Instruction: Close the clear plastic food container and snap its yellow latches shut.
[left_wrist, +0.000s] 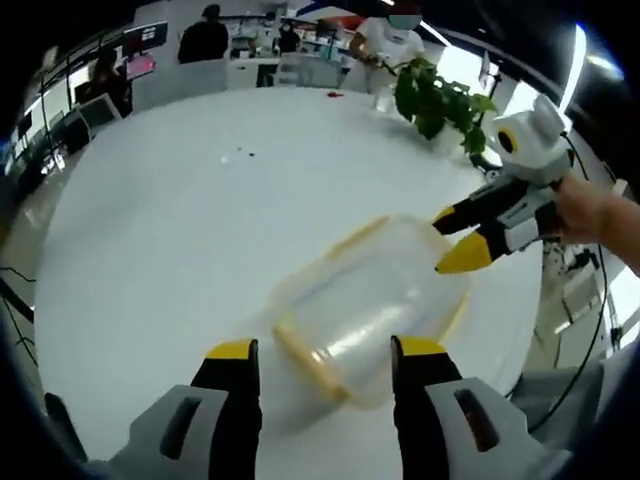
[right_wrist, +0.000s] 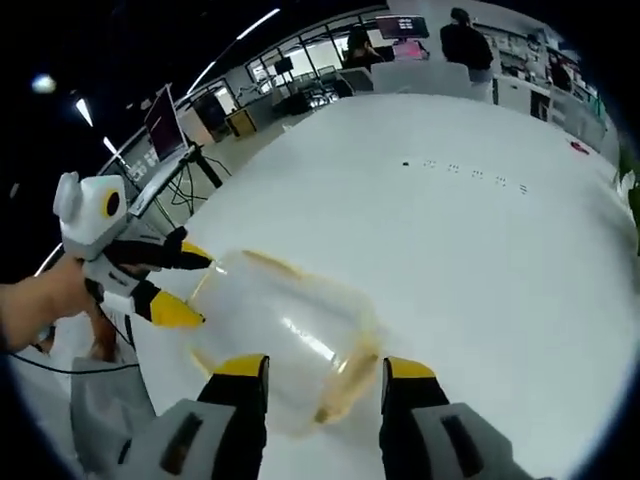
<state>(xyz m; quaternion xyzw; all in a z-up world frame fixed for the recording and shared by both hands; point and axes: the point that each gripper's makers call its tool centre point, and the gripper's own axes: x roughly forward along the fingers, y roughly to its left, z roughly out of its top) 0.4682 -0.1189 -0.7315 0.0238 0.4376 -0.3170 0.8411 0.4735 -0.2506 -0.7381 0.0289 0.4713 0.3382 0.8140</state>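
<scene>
The clear plastic food container (left_wrist: 370, 300) lies on the white counter (left_wrist: 180, 230) near its edge, yellow latches (left_wrist: 310, 362) along its rim. The left hand-held gripper (left_wrist: 325, 352) is spread at one end of it. The right hand-held gripper (left_wrist: 452, 240), held by a hand (left_wrist: 600, 215), is spread at the opposite end. A potted plant (left_wrist: 435, 100) stands near the far edge.
</scene>
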